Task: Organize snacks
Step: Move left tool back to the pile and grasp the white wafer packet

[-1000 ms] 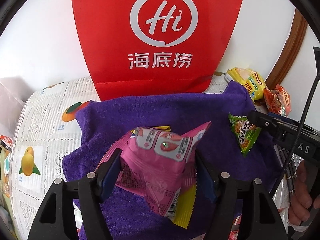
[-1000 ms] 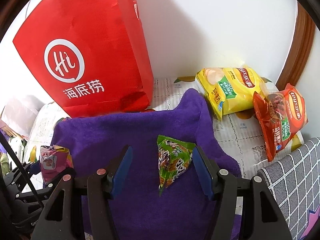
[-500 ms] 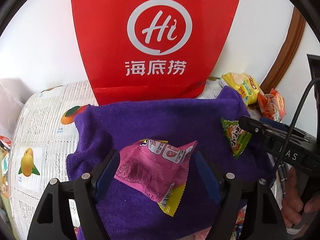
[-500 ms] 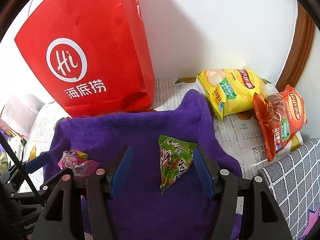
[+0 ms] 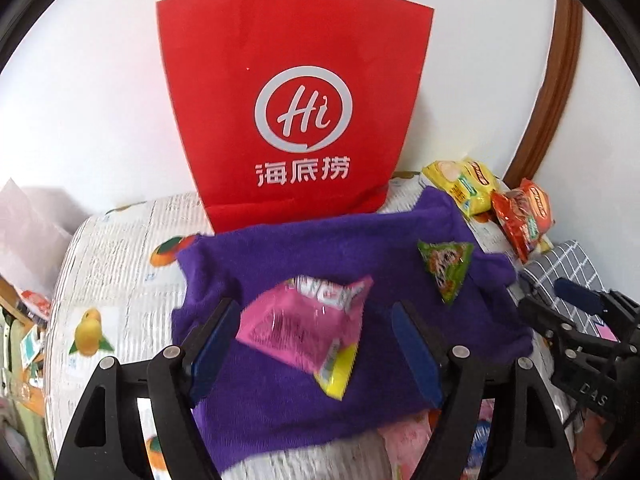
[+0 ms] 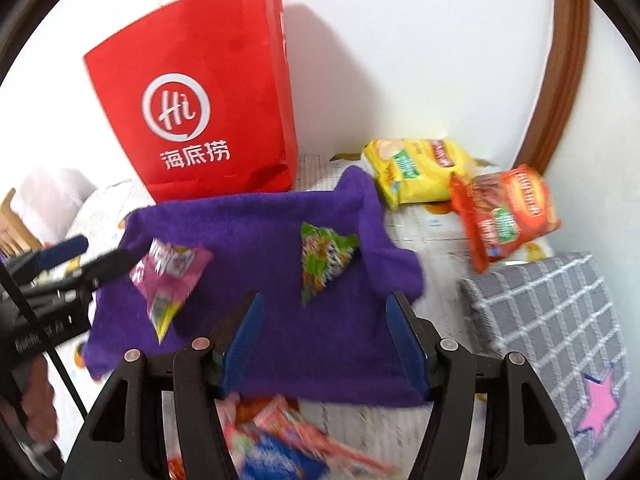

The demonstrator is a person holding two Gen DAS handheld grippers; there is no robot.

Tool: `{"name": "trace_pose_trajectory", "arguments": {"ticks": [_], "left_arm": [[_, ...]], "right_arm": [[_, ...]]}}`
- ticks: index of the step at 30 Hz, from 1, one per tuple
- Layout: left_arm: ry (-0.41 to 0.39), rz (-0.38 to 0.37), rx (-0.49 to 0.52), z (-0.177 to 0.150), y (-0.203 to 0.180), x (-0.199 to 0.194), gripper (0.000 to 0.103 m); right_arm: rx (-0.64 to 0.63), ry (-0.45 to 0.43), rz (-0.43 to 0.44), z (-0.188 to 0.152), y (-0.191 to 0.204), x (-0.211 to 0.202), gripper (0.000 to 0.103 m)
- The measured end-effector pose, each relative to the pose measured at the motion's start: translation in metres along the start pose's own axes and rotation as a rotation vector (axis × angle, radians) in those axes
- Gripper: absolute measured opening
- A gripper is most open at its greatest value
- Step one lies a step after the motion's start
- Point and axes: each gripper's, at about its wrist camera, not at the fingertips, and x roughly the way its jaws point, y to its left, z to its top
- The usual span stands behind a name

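white wall at the back, a curved brown wooden frame (image 5: 558,92) at right; below them a worktop (image 5: 120,264) covered in fruit-printed paper.

red paper bag (image 5: 296,108): upright against the wall, white logo facing out, behind the cloth.

purple cloth (image 5: 320,392): spread over the middle of the worktop, its far right corner standing up in a fold.

grey checked cushion (image 6: 556,320): right of the cloth, pink star on it.

yellow chip bag (image 6: 416,170) and red chip bag (image 6: 504,212): beyond the cloth's right corner, off it, red one just beside the yellow. likely yet to be sorted.

pink snack packet (image 5: 308,324): lying loose on the cloth, blurred.

green triangular packet (image 6: 324,256): lying on the cloth, well right of the pink one, near the raised fold.

loose packets (image 6: 280,440): a blurred heap at the cloth's near edge; contents cannot be told.

left gripper (image 5: 312,344): jaws apart, above the pink packet, pads clear of it, nothing held.

right gripper (image 6: 324,344): jaws apart, empty, nearer than the green packet.

progress, as judged: two packets laid out on the cloth; chip bags and the near heap remain. the raised fold could crowd a reach toward the chip bags.
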Motion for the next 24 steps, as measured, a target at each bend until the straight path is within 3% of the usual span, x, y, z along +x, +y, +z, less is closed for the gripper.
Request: {"name": "trace_pose_trajectory", "arguments": {"ticks": [3,10,14,24], "left_arm": [[-0.005,0.000,-0.002,-0.015,0.006,-0.021,0.077],[0.004,0.057,-0.051,-0.053,0.041,-0.058,0.077],[0.032,0.075,-0.106,-0.073,0.055,-0.067,0.077],[0.127,0.098,-0.089,-0.141,0.040,-0.064,0.077]], "right_arm": [[0.002,-0.009,-0.026,-0.016,-0.003,-0.018,0.063],[0.114,0.060,0.077,-0.056,-0.016,-0.040,0.063],[0.096,0.089,0.111,-0.079,-0.007,-0.046,0.063],[0.101,0.110,0.164,-0.136,0.005,-0.056,0.063]]}}
